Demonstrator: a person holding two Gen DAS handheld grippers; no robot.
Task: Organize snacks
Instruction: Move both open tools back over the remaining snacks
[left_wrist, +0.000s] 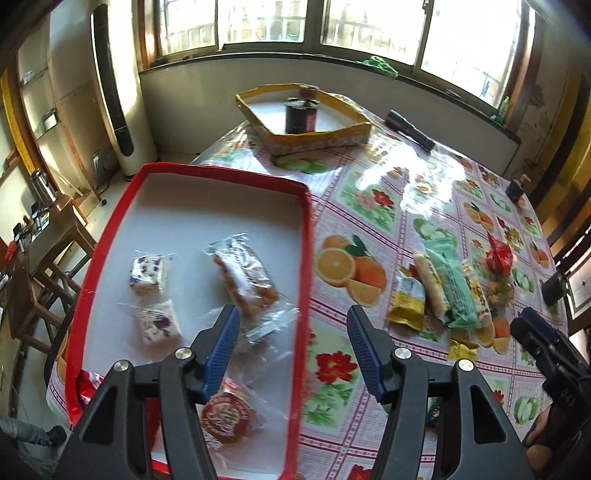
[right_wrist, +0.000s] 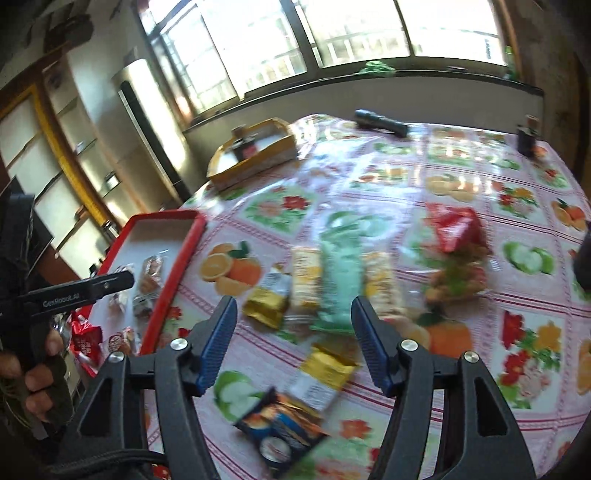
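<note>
We hold the left claw (left_wrist: 293, 325) tilted steeply down over the right rim of the red tray (left_wrist: 306, 258), its jaws standing wide apart with nothing between the pads. Through the gap we see the tray's white floor and the fruit-patterned tabletop (left_wrist: 388, 192) beside it. Inside the tray lie two white nougat pieces with purple flecks (left_wrist: 147, 275), a clear-wrapped brown crispy bar (left_wrist: 245, 282), and near the claw a round snack with a red label (left_wrist: 227, 415); a red wrapper (left_wrist: 86, 384) sits in the near left corner.

Our right claw (right_wrist: 293, 317) points less steeply down over the tabletop, also open and holding nothing. The right wrist view is blurred. Just ahead of its fingertips lies a loose cluster of snacks: a yellow packet (right_wrist: 267, 301), a pale cracker stick (right_wrist: 306, 280), a mint-green pouch (right_wrist: 340, 280), another cracker stick (right_wrist: 382, 284), and a red-topped clear bag (right_wrist: 458, 254) to the right. Nearer, between the jaws' bases, lie a yellow-and-white packet (right_wrist: 325, 373) and a dark blue-and-orange packet (right_wrist: 284, 424).

At the left edge of the right wrist view, a hand (right_wrist: 37, 373) grips the left gripper's handle beside the tray. A yellow tray (left_wrist: 314, 138) with a dark jar (left_wrist: 301, 116) stands at the far side, and a black flashlight (left_wrist: 410, 129) lies near it.
</note>
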